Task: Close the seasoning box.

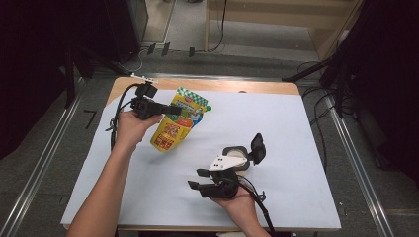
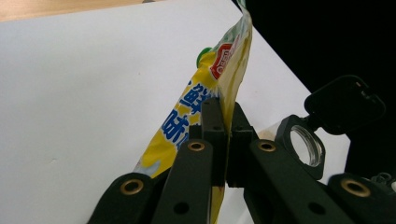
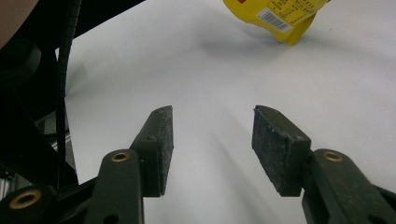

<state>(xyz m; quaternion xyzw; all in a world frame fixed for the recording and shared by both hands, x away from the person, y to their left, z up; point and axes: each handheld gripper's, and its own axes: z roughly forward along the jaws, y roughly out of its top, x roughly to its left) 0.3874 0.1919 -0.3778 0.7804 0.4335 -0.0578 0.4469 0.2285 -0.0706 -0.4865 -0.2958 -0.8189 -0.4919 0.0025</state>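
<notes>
the left gripper [image 1: 174, 110] has its fingers [image 2: 212, 123] clamped flat on a yellow pouch [image 1: 175, 126], pinching the thin side seam so the bag hangs off the bench rather than lying on it. the pouch is up in the air over the left half of the white sheet [image 1: 296, 128], tilted, with its green-checked top toward the far edge and its bottom corner low, close to the paper. that grip on the edge looks chosen on purpose: a soft, glossy film bag gives little to hold in its middle, while the sealed seam is flat and stiff enough for two pads to bite. in the left gripper view the film buckles a little where the pads press, and a small green cap [image 2: 202, 52] shows behind its top.

the right gripper [image 1: 200, 178] hovers low near the front edge with its fingers [image 3: 159, 140] standing apart and nothing between them; their pads look rough and matte, blocky and square-ended. it seems to be waiting its turn, perhaps to steady the jar or take the pouch.

just beyond the right hand [image 1: 239, 200] stands a clear jar [image 1: 236, 157] with a black collar and a black flip lid [image 1: 257, 148] swung up and back, mouth open. i judge the pouch is meant to be emptied into it, though whether the jar already holds anything is hard to tell from here.
</notes>
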